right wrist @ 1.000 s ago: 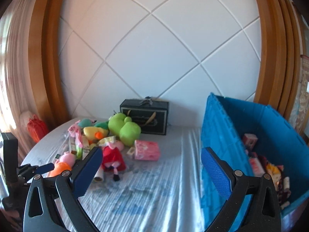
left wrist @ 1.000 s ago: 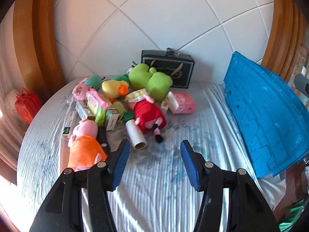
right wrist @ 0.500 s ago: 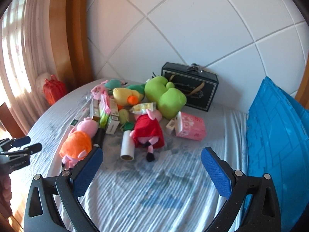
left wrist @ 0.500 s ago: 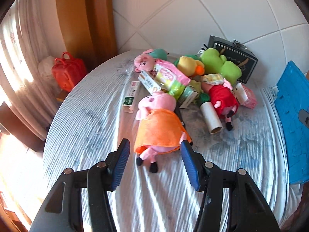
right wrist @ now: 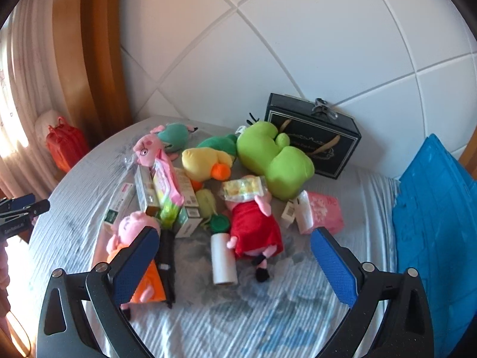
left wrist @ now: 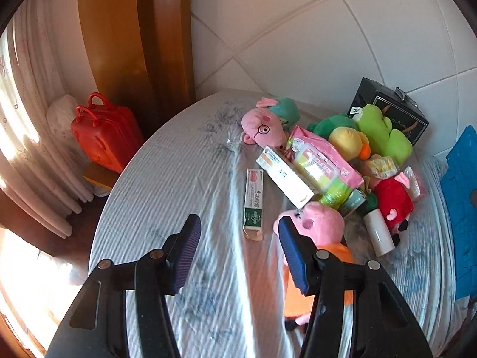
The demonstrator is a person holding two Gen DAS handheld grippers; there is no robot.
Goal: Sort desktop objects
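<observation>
A heap of toys and boxes lies on the white-clothed table (left wrist: 184, 185). My left gripper (left wrist: 238, 238) is open and empty, just short of a green toothpaste box (left wrist: 253, 203), with the orange-dressed pig plush (left wrist: 322, 232) at its right finger. My right gripper (right wrist: 235, 256) is open and empty above a white tube (right wrist: 223, 262) and the red-dressed pig plush (right wrist: 253, 229). The orange-dressed pig (right wrist: 131, 229) lies by its left finger. A green frog plush (right wrist: 274, 158), a yellow duck (right wrist: 202, 161) and a pink wipes pack (left wrist: 322, 161) lie further back.
A blue crate (right wrist: 435, 208) stands at the table's right edge. A black gift box (right wrist: 313, 140) leans on the white tiled wall. A red bag (left wrist: 104, 137) sits beyond the table's left edge by the curtain. The left gripper (right wrist: 18, 211) shows at the right view's left edge.
Both grippers have swung left, away from the blue crate. The left one has passed the orange-dressed pig to the toothpaste box. The right one has come down close over the heap.
</observation>
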